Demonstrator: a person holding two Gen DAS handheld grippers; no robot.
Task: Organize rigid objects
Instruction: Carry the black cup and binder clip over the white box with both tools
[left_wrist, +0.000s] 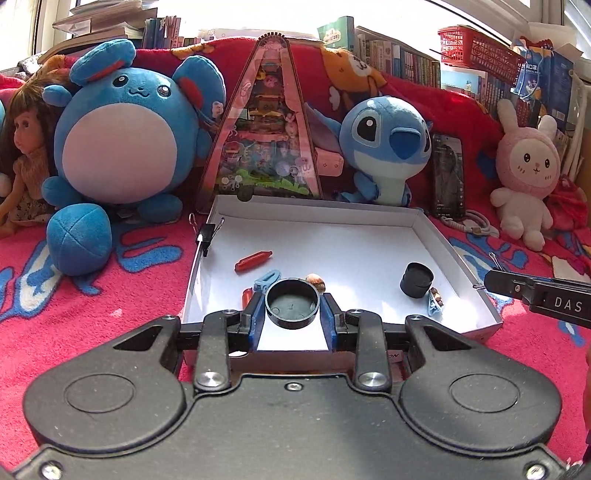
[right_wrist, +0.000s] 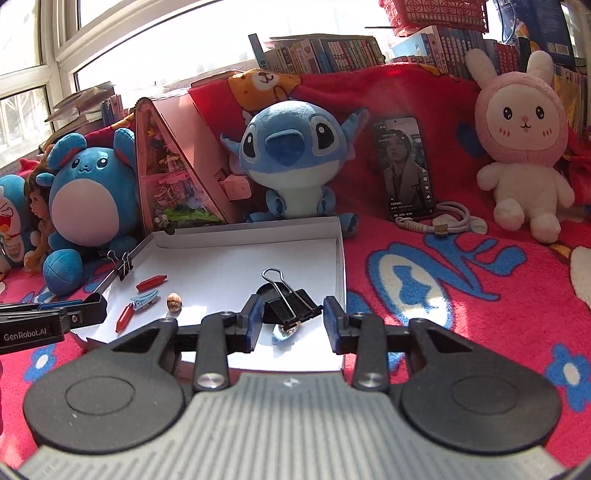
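In the left wrist view my left gripper (left_wrist: 293, 318) is shut on a round black cap (left_wrist: 293, 303), held just above the near end of a shallow white box (left_wrist: 421, 221). Inside the box lie a red capsule (left_wrist: 254, 260), a blue hair clip (left_wrist: 266, 279), a small shell (left_wrist: 316, 282), a black cylinder (left_wrist: 416, 280) and a beaded blue clip (left_wrist: 435, 302). My right gripper (right_wrist: 293, 315) is shut on a black binder clip (right_wrist: 291, 304) over the box's right side (right_wrist: 341, 258). Another binder clip (right_wrist: 125, 265) grips the box's left rim.
Behind the box stand a round blue plush (left_wrist: 122, 125), a pink triangular display box (left_wrist: 264, 129), a blue alien plush (right_wrist: 295, 155), a propped phone (right_wrist: 404, 166) with a coiled strap, and a pink rabbit plush (right_wrist: 521, 140). Red blanket all round; books along the back.
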